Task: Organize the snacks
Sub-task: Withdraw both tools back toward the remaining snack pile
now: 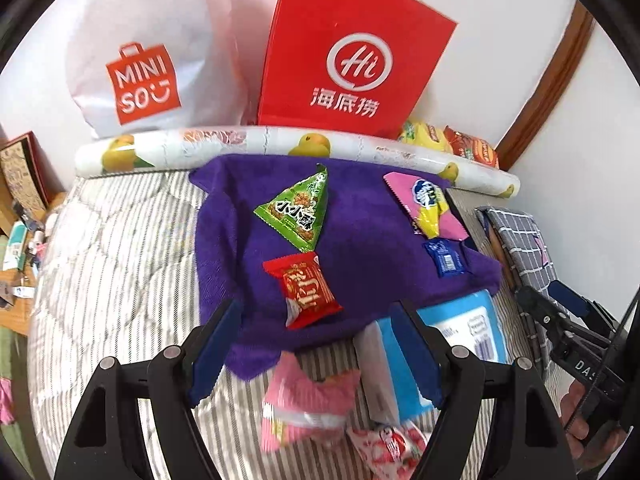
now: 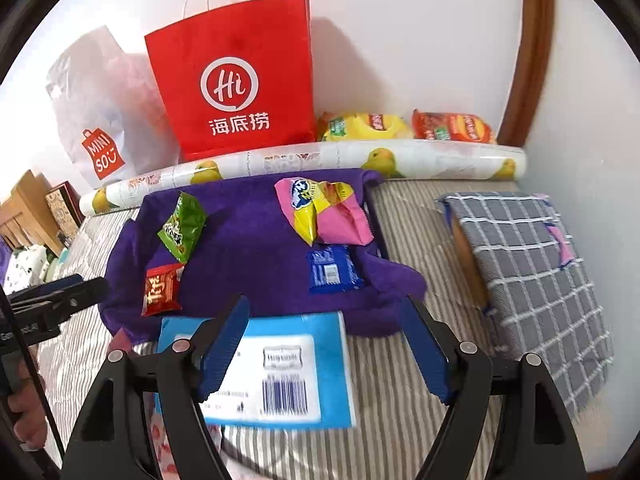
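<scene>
Striped quilt (image 2: 400,216) under purple towel (image 2: 248,240), white wall (image 2: 400,40) behind; both tongs open, empty.

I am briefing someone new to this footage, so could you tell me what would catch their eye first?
Most striking is the bright red paper bag standing against the wall at the back, with a white shopping bag on its left. In front of them a purple towel lies on the striped bedding, scattered with small snack packets: a green triangular one, a red one and a blue one.
</scene>
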A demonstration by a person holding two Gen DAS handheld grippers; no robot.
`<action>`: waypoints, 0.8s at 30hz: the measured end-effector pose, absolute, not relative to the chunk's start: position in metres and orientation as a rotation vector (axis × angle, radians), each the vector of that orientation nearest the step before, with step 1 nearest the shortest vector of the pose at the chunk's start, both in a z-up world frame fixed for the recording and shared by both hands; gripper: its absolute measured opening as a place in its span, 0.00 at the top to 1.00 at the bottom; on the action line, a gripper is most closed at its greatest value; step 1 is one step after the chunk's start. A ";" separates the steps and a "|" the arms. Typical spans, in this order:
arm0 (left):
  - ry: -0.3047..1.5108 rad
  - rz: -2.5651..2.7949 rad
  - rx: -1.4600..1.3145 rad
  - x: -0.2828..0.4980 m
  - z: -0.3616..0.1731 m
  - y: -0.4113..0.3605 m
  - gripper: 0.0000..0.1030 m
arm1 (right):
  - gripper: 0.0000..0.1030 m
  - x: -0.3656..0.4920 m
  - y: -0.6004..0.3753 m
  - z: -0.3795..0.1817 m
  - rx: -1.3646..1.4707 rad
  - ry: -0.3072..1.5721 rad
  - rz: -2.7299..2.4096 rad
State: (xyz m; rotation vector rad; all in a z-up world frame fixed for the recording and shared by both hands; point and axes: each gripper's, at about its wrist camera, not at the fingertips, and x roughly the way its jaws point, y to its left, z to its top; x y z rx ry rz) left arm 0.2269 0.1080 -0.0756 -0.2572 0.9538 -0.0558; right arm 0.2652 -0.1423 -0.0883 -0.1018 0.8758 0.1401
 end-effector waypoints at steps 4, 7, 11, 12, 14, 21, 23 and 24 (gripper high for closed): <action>0.920 -0.058 -0.264 0.206 -0.061 0.105 0.26 | 0.21 0.246 -0.142 -0.080 -0.145 0.890 0.095; 0.901 -0.059 -0.271 0.191 -0.053 0.102 0.26 | 0.21 0.228 -0.143 -0.075 -0.158 0.884 0.117; 0.881 -0.061 -0.260 0.172 -0.045 0.096 0.26 | 0.21 0.207 -0.149 -0.068 -0.138 0.864 0.147; 0.879 -0.065 -0.265 0.167 -0.044 0.095 0.26 | 0.21 0.201 -0.152 -0.067 -0.122 0.859 0.153; 0.878 -0.081 -0.280 0.159 -0.042 0.092 0.26 | 0.21 0.191 -0.157 -0.064 -0.096 0.848 0.161; 0.876 -0.072 -0.293 0.136 -0.041 0.088 0.26 | 0.21 0.163 -0.163 -0.059 -0.083 0.821 0.225; 0.873 -0.072 -0.295 0.130 -0.041 0.087 0.26 | 0.21 0.158 -0.162 -0.061 -0.085 0.828 0.243; 0.871 -0.073 -0.295 0.127 -0.041 0.087 0.26 | 0.21 0.154 -0.162 -0.062 -0.078 0.837 0.256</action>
